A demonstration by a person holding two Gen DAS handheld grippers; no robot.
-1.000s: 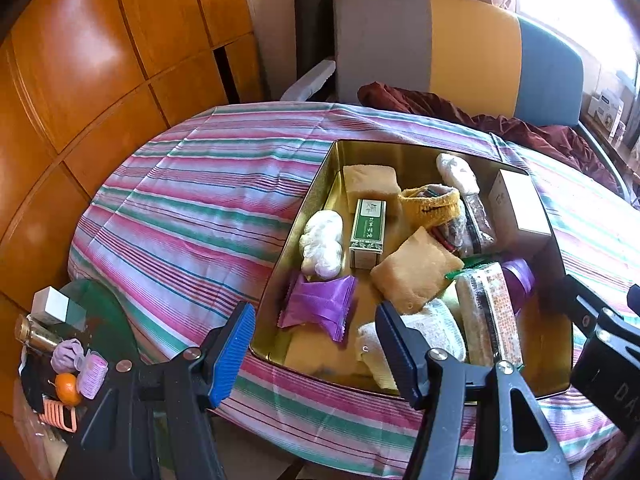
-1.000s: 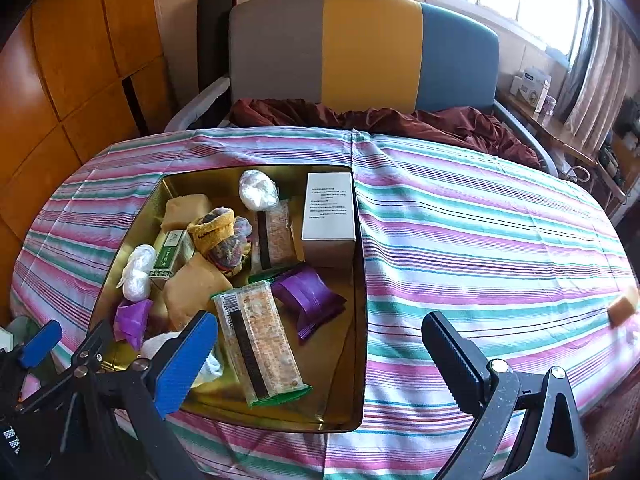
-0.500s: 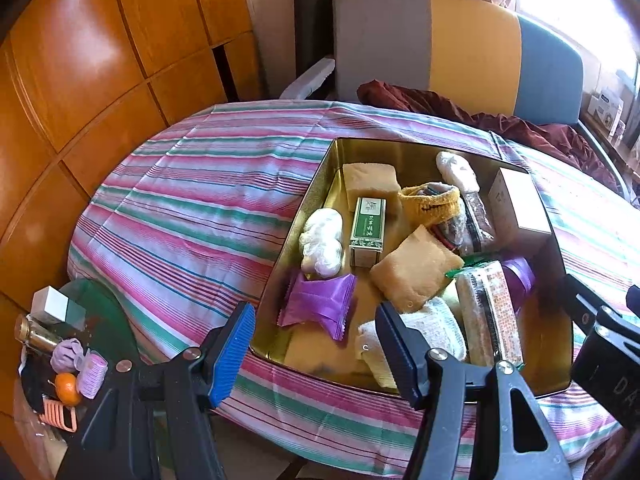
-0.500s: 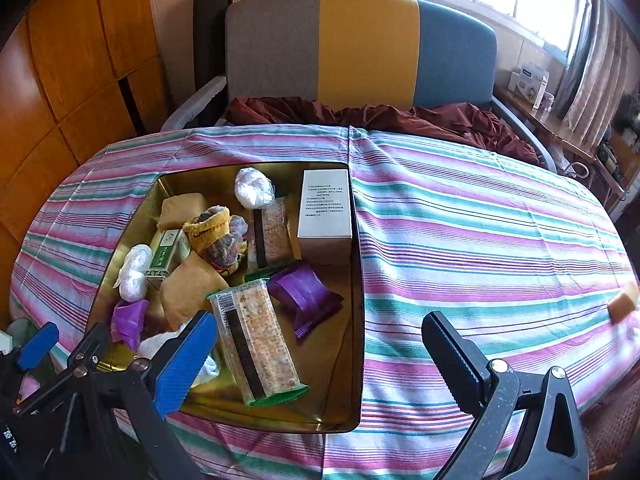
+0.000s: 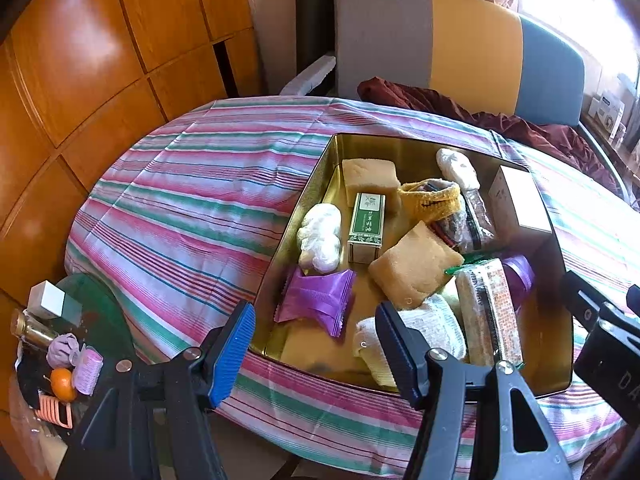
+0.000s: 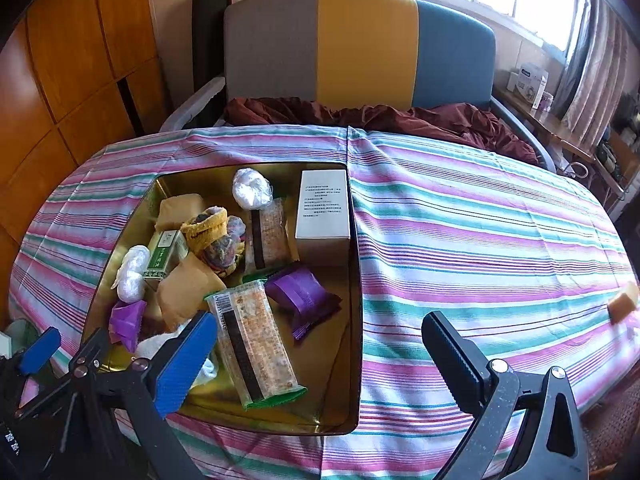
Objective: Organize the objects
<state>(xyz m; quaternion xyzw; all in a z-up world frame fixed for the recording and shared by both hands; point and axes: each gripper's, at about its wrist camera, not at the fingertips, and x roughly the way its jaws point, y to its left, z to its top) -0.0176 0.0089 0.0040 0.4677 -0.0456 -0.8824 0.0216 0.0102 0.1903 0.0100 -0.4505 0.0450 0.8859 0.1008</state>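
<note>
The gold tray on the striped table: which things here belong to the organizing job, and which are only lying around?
Belong to the job:
- gold tray
- white box
- green box
- purple packets
- long snack pack
- yellow sponges
- sponge alone on the cloth

Lying about:
- sofa
- dark red blanket
- side-table clutter with an orange

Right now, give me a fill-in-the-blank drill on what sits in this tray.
1. The white box stands against the tray's ____ wall in the right wrist view.
2. The small green box lies beside a ____ plastic bundle.
3. Both purple packets lie ____ the tray.
Missing: right; white; inside
</note>
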